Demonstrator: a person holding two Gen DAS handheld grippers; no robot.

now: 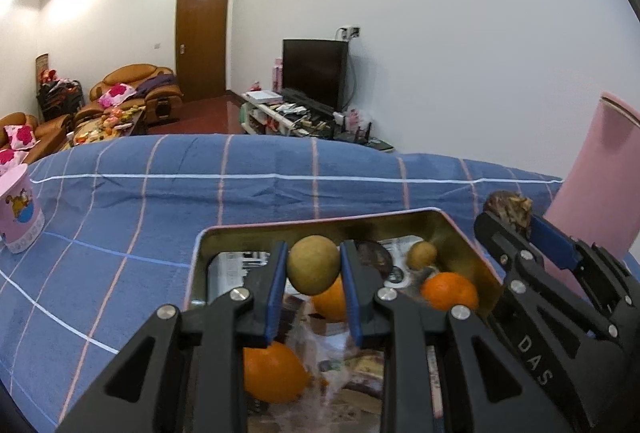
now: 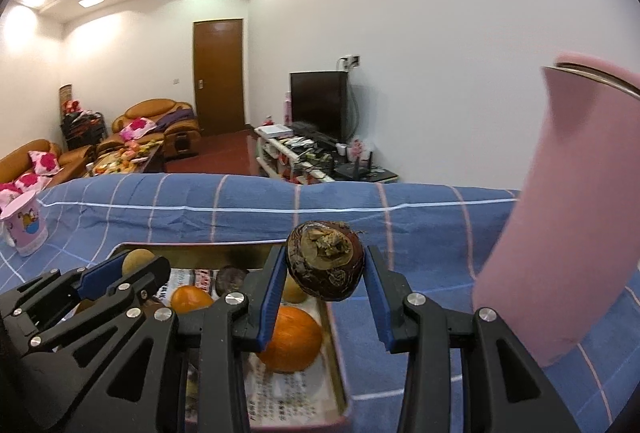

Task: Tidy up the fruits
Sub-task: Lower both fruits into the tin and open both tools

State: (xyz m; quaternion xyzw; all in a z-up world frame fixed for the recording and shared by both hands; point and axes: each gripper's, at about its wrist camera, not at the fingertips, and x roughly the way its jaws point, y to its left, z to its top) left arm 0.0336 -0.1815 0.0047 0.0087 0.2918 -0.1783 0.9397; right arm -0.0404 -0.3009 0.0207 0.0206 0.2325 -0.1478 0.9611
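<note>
My left gripper (image 1: pixel 314 265) is shut on a tan round fruit (image 1: pixel 313 265) and holds it above a metal tray (image 1: pixel 472 245). The tray holds oranges (image 1: pixel 450 291), a small tan fruit (image 1: pixel 422 255) and a dark fruit (image 1: pixel 374 257). My right gripper (image 2: pixel 325 263) is shut on a dark brown mangosteen (image 2: pixel 325 260), held over the tray's right edge (image 2: pixel 334 345). The right gripper also shows in the left wrist view (image 1: pixel 508 217). The left gripper shows in the right wrist view (image 2: pixel 132 265). An orange (image 2: pixel 290 339) lies in the tray below.
The tray sits on a blue checked cloth (image 1: pixel 240 201). A tall pink container (image 2: pixel 560 233) stands at the right. A small pink cup (image 1: pixel 20 213) stands at the left. A TV and sofas lie beyond the table.
</note>
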